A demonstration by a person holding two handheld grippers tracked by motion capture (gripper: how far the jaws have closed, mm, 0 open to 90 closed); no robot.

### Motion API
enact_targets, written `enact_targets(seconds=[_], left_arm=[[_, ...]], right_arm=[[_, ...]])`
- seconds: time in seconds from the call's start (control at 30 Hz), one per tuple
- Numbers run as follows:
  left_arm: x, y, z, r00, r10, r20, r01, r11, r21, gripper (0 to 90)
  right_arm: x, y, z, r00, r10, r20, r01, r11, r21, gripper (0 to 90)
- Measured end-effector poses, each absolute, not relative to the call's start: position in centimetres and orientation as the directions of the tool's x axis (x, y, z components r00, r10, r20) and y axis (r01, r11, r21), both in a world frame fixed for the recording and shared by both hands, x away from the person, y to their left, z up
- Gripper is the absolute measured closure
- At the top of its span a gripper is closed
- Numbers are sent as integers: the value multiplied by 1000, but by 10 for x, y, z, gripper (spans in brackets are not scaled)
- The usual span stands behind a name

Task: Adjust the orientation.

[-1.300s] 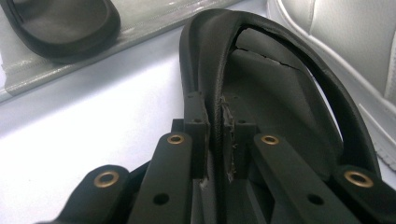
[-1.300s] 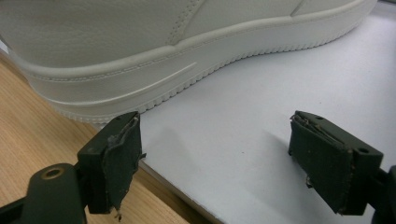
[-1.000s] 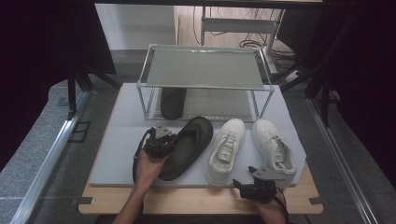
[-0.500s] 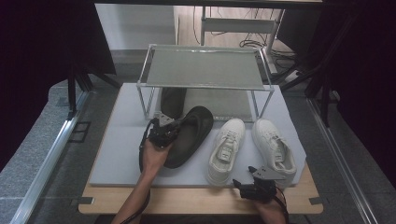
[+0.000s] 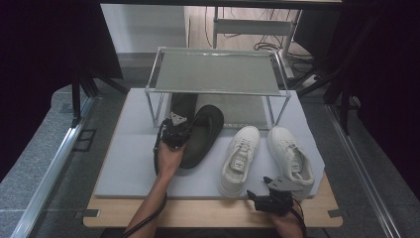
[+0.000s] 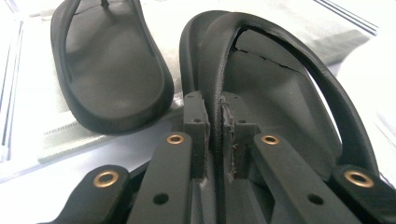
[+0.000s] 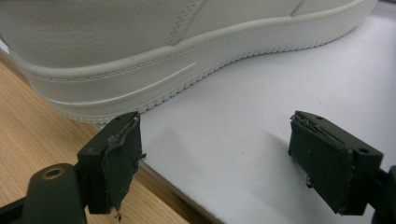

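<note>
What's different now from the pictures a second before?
The left claw, shut on the strap of a black sandal, has carried it away from the person toward the metal rack, beside the other sandal under it. The right claw, open by the white sneakers, stayed put.

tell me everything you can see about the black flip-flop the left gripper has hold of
The black flip-flop is a rubbery-looking sandal with a matte footbed, a raised rim and a thong strap. The left gripper is shut on its strap. It lies slanted on the grey mat, toe at the metal shelf rack, beside its twin.
</note>
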State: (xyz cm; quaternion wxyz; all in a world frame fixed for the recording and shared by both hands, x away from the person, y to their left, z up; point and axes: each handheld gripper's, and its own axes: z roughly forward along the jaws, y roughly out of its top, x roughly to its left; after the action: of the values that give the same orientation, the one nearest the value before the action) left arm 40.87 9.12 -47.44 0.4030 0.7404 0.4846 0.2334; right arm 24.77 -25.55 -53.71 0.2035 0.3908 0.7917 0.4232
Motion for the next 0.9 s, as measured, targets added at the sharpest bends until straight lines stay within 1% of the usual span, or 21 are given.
enact_targets(seconds=[0.27, 0.57, 0.77, 0.9], left_arm=[[425, 81, -483, 374, 925, -64, 540, -161, 826, 821], [438, 76, -491, 323, 943, -74, 528, -114, 842, 819], [442, 73, -496, 317, 946, -67, 534, -119, 837, 817], [441, 77, -495, 336, 938, -86, 539, -117, 834, 791]], right_arm=[[248, -256, -537, -614, 790, 9, 446, 337, 829, 175], [248, -256, -537, -615, 788, 9, 446, 339, 829, 175], [248, -256, -537, -616, 787, 9, 445, 339, 829, 175], [248, -256, -537, -617, 787, 9, 445, 339, 829, 175]])
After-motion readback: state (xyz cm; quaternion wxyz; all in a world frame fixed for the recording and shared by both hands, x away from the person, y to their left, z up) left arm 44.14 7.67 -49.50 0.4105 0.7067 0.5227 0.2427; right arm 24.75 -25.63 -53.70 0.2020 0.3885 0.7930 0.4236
